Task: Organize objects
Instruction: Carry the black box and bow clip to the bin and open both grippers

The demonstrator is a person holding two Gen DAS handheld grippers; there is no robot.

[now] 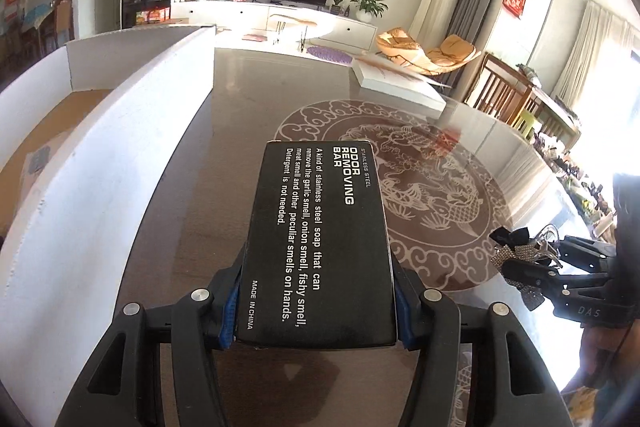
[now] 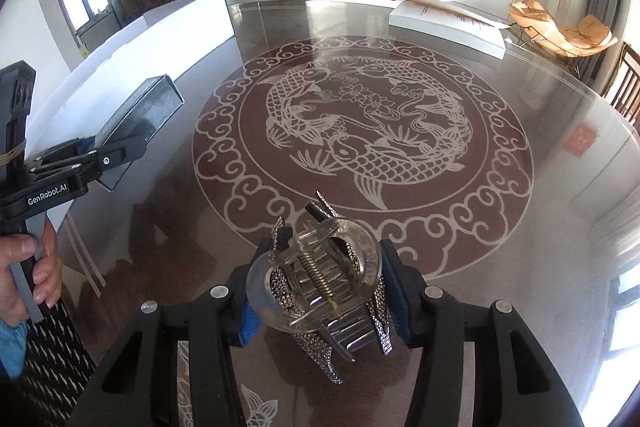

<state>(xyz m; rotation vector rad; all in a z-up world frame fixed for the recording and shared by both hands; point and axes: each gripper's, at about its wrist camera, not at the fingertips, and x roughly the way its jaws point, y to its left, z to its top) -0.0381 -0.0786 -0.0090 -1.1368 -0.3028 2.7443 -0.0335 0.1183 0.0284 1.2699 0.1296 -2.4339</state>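
we held the black soap box point(image 1: 318, 243) at lower centre, clamped by its long sides in our left hand-held gripper point(image 1: 316, 307), above the worktop point(image 1: 240, 107). it looked light and stiff, its card crushable. our right hand-held gripper point(image 2: 320, 307) was closed on the hair claw point(image 2: 320, 283), springy, brittle, best held by its body.

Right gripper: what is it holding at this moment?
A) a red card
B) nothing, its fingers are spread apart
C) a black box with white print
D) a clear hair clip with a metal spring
D: in the right wrist view the right gripper is closed on a clear hair clip with a metal spring, held above the table; the black box is in the left gripper.
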